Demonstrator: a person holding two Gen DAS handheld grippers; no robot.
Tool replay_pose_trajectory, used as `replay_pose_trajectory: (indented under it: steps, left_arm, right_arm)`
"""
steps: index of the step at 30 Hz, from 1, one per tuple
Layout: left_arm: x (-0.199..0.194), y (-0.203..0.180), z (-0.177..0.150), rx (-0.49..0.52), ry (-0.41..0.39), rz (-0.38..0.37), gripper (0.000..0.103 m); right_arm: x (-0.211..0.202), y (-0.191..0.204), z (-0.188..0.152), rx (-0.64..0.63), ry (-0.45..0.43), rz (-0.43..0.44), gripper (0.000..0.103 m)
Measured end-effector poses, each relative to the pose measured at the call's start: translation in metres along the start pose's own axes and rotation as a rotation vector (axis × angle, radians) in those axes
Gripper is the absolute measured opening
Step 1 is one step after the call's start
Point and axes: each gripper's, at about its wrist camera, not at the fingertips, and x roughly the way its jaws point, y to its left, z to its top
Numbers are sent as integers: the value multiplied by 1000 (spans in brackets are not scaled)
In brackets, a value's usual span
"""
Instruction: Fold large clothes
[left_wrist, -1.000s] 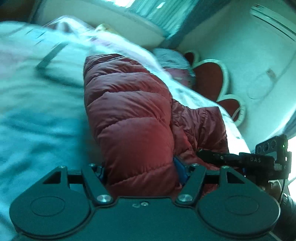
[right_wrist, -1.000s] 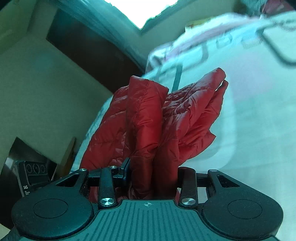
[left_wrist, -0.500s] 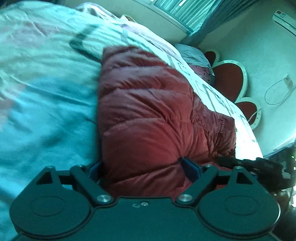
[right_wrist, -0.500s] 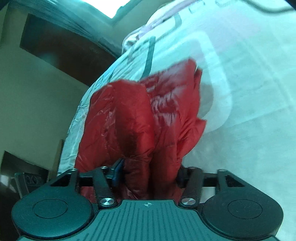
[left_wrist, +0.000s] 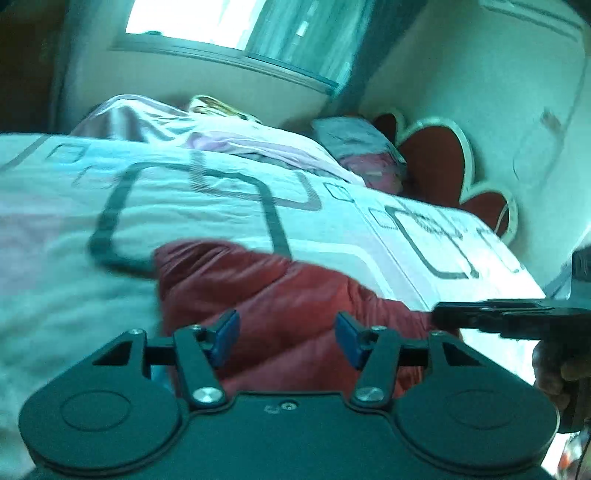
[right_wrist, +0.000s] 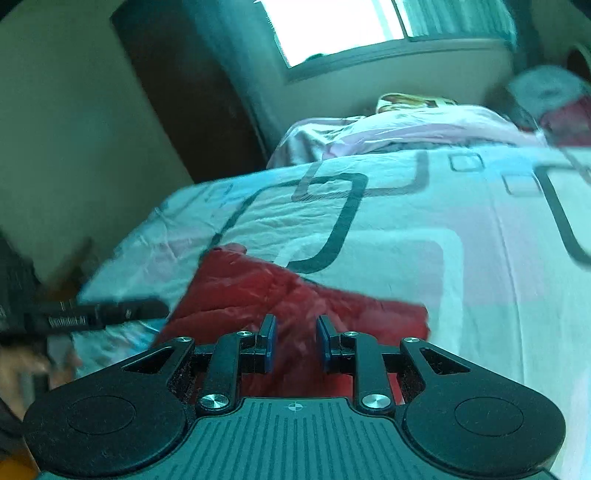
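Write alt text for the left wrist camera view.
A folded red puffer jacket lies on a patterned bedspread, just beyond the left gripper, whose open blue-padded jaws hold nothing. The right gripper reaches in from the right edge.

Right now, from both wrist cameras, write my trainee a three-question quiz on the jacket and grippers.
1. True or false: the red puffer jacket lies on the patterned bedspread.
2. Which gripper's jaws stand wider: left gripper or right gripper?
3. Is either gripper pinching the jacket? A) left only B) right only C) neither

Key: 1 true; 2 left; 3 C, both sets of jaws have just been closing, and both stand clear of the fabric.
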Motion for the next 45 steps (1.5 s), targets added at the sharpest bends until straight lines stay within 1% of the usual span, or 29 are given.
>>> replay_pose_trajectory:
  steps: [2,4,6,8,10,12,17,19,21,24,25,28,30,32,34,36,38,39,42,45]
  left_arm:
    - [23,-2,2,16,48,-7,54]
    - [41,-3,1,26,87,-11,54]
    - [52,-3,-5,29,107,-22,54]
    - [57,-1,-11,50,119,-17,54]
    - [59,-1,-16,60,126,-19,54]
    - [60,-1,-19,75,130,-16,54]
    - [57,-7,-18,96,126,1,53]
    - [43,-16,-16,117,115,19,53]
    - [18,-26,-18,144,63,-6,53]
    - [-11,-38,-28,149,31,-33,53]
    - [-17,-40,-35,141,39,-39,53]
    - [-18,-43,-54,140,78,-11,54]
    - [-13,-44,-67,147,95,21,55]
    - [-11,-42,-71,120,96,29,56]
    - [-7,-44,-73,134,96,49,56]
    - [-8,-47,-74,139,96,66,55]
    - [-20,-52,-72,141,89,79,53]
    - [-30,-56,-73,145,74,75,53]
    - [-68,-72,-82,169,26,59,53]
    - [-95,-90,-100,184,12,54,53]
  right_arm:
    - [21,-2,-1,-11,33,-18,25]
    - [33,-13,-12,-9,68,-51,25]
    - [42,-25,-26,3,95,-108,24]
    - [45,-40,-38,56,100,-135,24]
    - [48,-53,-49,112,97,-129,24]
    - [50,-58,-56,131,85,-122,24]
    - [45,-65,-55,164,77,-106,25]
    - [23,-64,-49,182,46,-120,25]
    - [-3,-56,-45,175,-6,-98,25]
    - [-30,-40,-42,129,-31,-53,25]
    - [-34,-34,-43,110,-20,-35,25]
    - [-26,-17,-53,17,45,-24,25]
    - [-9,-13,-64,-36,102,-76,25]
    - [4,-20,-73,-6,128,-88,24]
    - [7,-28,-80,25,127,-85,24]
    - [6,-31,-80,32,129,-83,24]
    - [-6,-26,-75,29,112,-90,25]
    - [-22,-20,-73,23,84,-77,25]
    - [-65,-6,-74,-4,22,0,25]
    - [-94,12,-85,-66,13,72,25]
